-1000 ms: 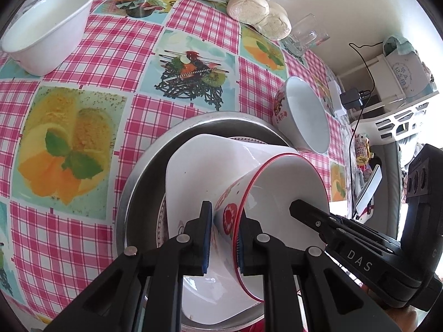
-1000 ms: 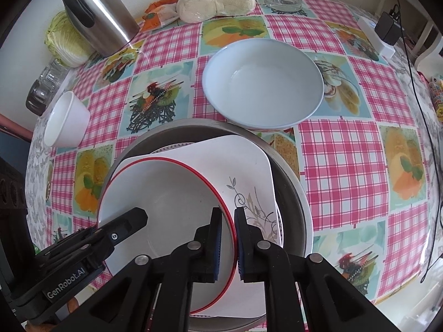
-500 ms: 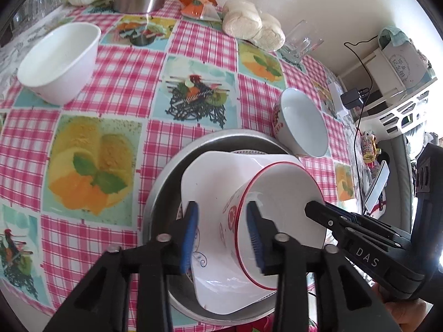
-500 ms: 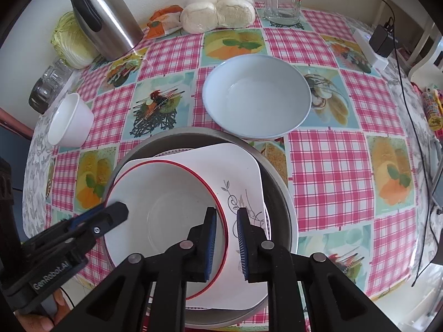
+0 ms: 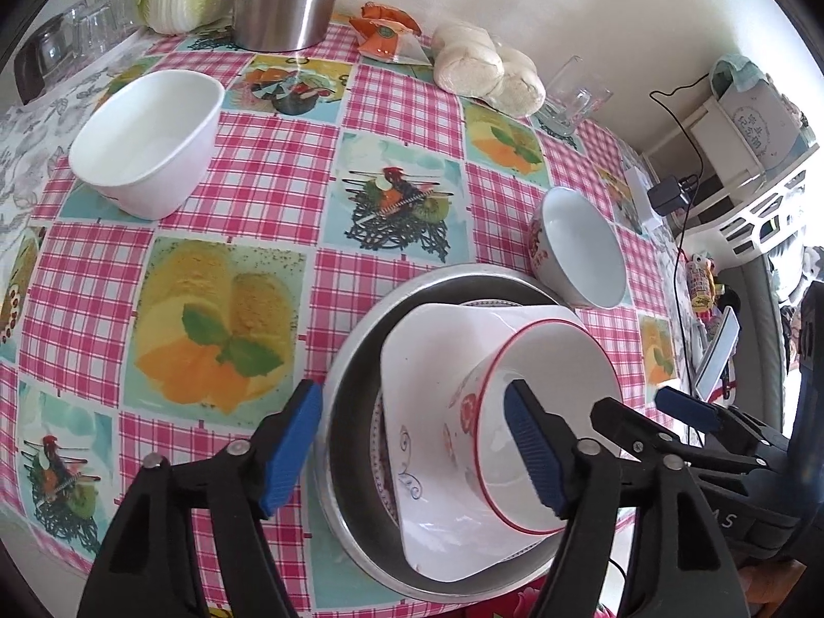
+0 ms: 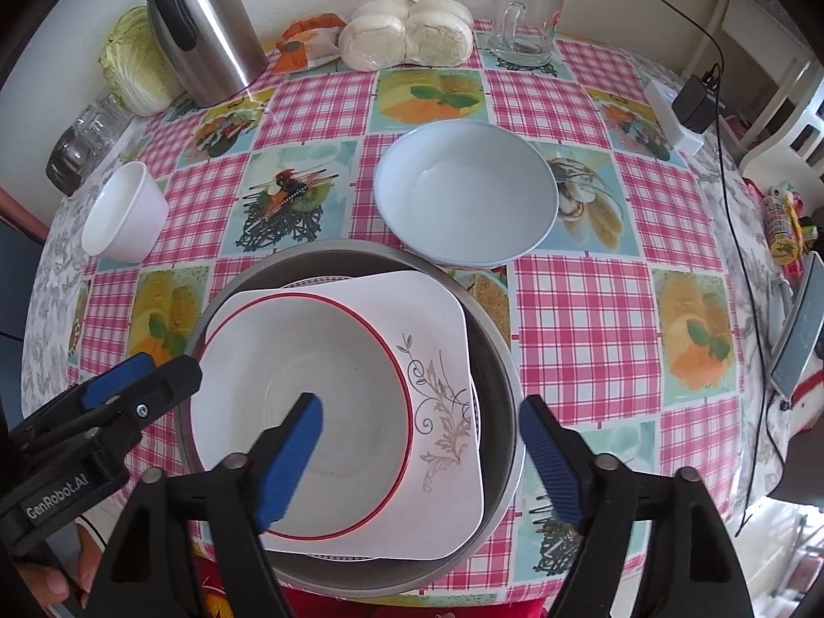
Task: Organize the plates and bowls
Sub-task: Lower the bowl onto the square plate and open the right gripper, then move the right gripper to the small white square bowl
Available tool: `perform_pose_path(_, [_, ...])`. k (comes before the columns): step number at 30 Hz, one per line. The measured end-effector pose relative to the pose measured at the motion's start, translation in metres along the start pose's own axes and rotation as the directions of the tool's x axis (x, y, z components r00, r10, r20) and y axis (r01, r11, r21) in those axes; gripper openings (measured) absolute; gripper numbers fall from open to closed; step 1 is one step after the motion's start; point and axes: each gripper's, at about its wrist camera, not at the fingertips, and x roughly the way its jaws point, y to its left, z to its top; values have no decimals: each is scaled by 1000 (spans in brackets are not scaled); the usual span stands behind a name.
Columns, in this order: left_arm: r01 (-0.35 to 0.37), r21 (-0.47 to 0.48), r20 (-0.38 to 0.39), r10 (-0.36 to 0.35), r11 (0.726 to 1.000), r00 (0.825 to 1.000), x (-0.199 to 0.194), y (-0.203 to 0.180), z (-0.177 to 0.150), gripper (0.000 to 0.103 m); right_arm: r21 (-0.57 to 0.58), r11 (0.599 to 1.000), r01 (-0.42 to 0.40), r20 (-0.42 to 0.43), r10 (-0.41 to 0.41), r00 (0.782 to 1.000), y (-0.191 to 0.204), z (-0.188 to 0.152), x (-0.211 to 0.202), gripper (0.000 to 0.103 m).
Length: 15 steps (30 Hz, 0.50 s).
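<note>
Red-rimmed white ceramic bowl (image 6: pixel 309 412) is being carried by square white floral plate (image 6: pixel 438 360) inside round steel basin (image 6: pixel 494 360) on table (image 6: pixel 582 309). Left claw (image 5: pixel 412 432) and right claw (image 6: pixel 422 458) are being opened, pads clear of bowl rim. Pale blue bowl (image 6: pixel 466 201) is being kept just behind basin.

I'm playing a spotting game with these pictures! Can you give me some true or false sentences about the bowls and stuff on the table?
1. The red-rimmed bowl sits on the square plate. True.
2. The left gripper is squeezing that bowl. False: its jaws are opening, the pads off it.
3. The glass mug lies tipped over. False: it stands upright.
4. The light blue bowl stands outside the metal pan. True.
5. The small white bowl is in the pan. False: it stands on the tablecloth.
</note>
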Motion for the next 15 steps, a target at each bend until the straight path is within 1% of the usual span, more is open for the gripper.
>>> perform_pose_path(1, [-12,-2,6,12,1000,1000,-1,2,0,83,3,1000,6,1,-6,1000,0,0,0,90])
perform_pose_path(3, [-32,-3,16,32,999,999,-3,6,1,84,8,1000,14,4,-14,1000,0,1,-1,96])
perform_pose_path(6, [-33,-18,26,34,999,999,-5,14,3,84,11,999,31,8,-31,999,1,2,-2,101])
perform_pose_path(9, [-44,-28,43,45,999,998,-8,21,5,85,19,998,59,11,-59,998,4,3,-2,102])
perform_pose_path(11, [-60,-27,61,61,998,996,-10,25,6,92,24,998,57,13,-57,998,6,5,-3,103])
perform_pose_path(12, [-64,-26,72,66,998,995,-12,27,7,98,23,998,55,17,-55,998,6,5,-3,103])
perform_pose_path(15, [-69,-30,102,72,997,992,-16,33,9,98,11,998,65,35,-66,997,12,7,-5,103])
